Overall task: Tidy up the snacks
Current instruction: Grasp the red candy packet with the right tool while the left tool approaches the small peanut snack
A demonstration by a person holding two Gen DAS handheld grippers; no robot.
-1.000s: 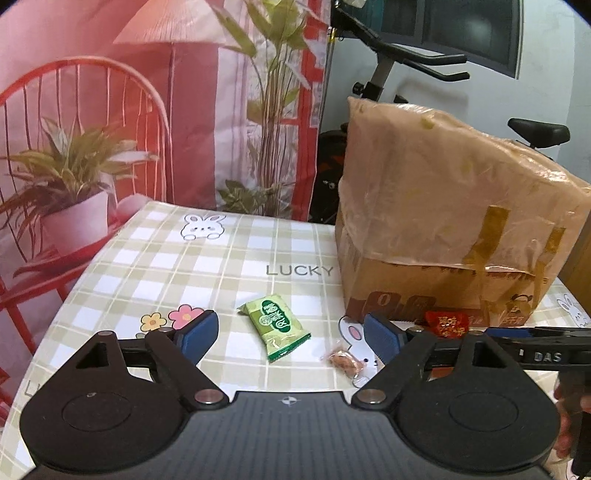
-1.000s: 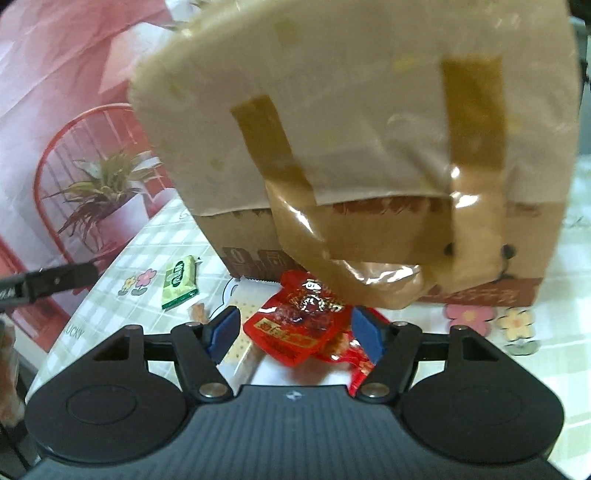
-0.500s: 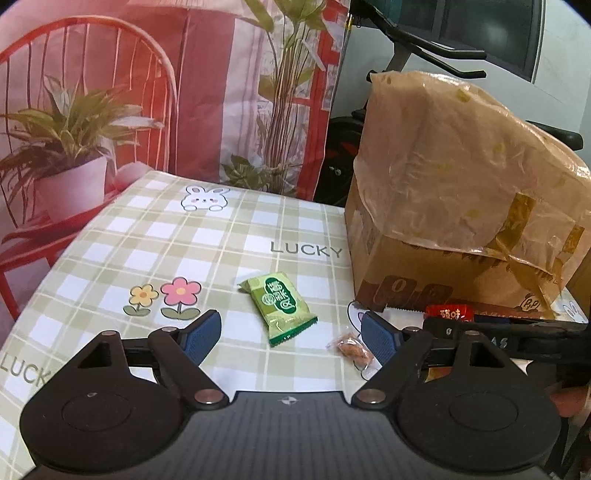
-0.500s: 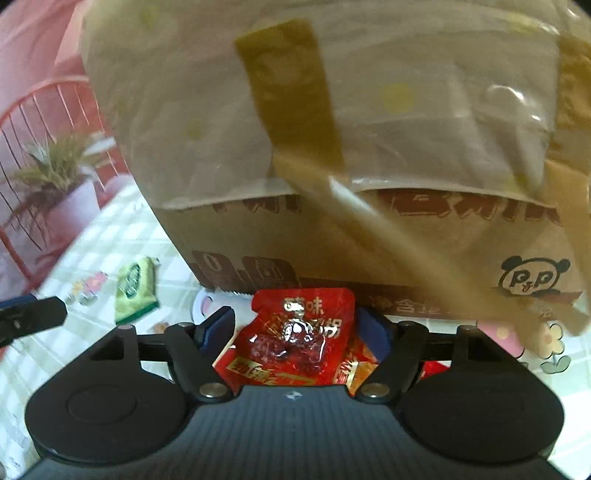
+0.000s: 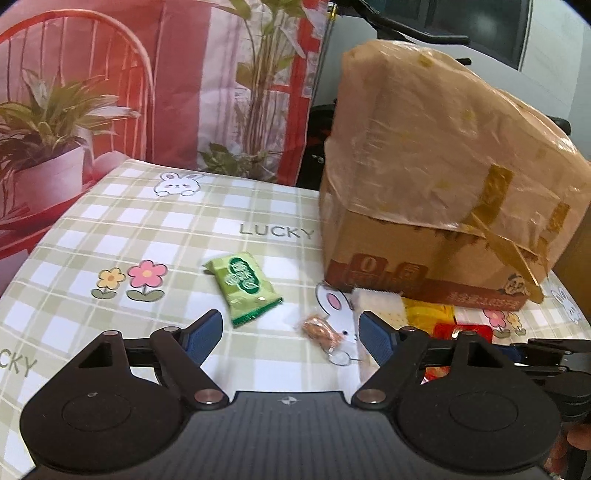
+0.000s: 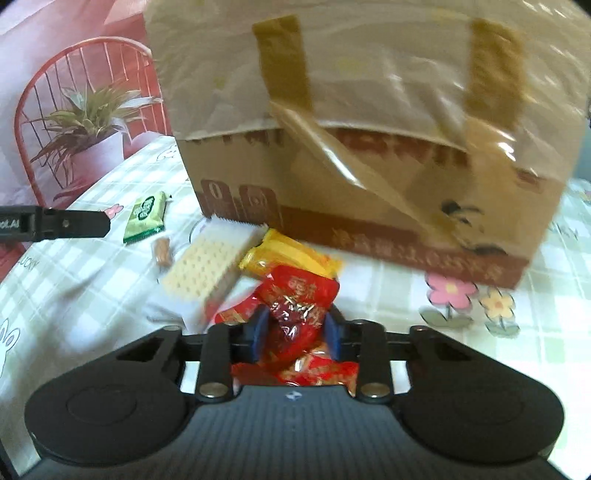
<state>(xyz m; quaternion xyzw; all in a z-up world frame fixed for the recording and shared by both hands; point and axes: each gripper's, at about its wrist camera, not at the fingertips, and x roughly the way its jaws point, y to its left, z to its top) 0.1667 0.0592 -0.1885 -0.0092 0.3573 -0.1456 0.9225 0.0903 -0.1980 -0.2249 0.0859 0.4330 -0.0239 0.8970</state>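
The right claw (image 6: 295,332) is closing on the red packet (image 6: 295,306) straight ahead between its pads; the left claw (image 5: 291,332) hangs open and empty, with the green packet (image 5: 243,288) just ahead.

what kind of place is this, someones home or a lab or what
Probably a room in a home, dressed up for recording. A table under a checked cloth printed with rabbits and flowers, a printed backdrop of chairs and plants hung behind it, and what looks like an exercise bike behind the taped cardboard box.
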